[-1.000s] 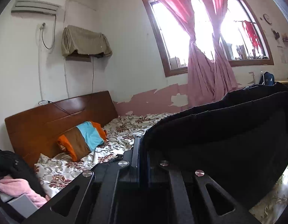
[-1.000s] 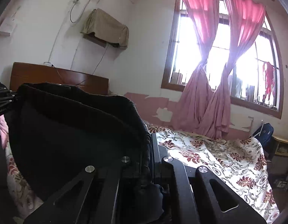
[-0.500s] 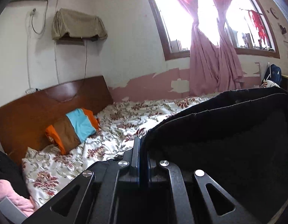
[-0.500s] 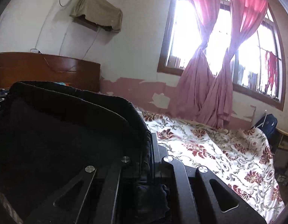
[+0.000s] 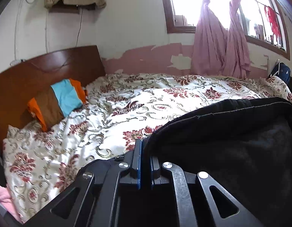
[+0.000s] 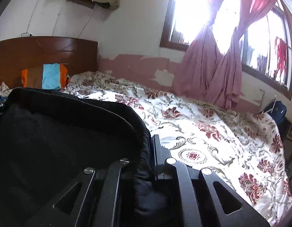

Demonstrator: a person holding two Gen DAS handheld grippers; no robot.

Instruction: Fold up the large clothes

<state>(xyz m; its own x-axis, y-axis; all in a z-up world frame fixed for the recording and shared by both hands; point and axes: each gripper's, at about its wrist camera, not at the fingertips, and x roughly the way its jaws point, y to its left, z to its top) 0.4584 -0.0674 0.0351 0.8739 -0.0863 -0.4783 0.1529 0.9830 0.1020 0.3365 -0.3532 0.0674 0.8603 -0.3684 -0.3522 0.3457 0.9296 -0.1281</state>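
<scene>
Garment pinched by both grippers above bed.

We count one black garment, two grippers (both clamped on it), one striped pillow, two pink curtains, one floral bedspread.

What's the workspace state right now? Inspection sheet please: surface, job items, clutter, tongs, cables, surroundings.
Surface: bed with floral bedspread, rumpled, well lit.
Job's things: black garment, stretched between both tongs above the bedspread.
Clutter: striped orange, brown and blue pillow at the headboard; pink cloth at the left edge.
Grippers: left tongs shut on the black garment; right tongs shut on its other end.
Cables: one cable hangs down the wall from a cloth-covered shelf.
Surroundings: pink curtains tied at a bright window; peeling wall paint.
</scene>
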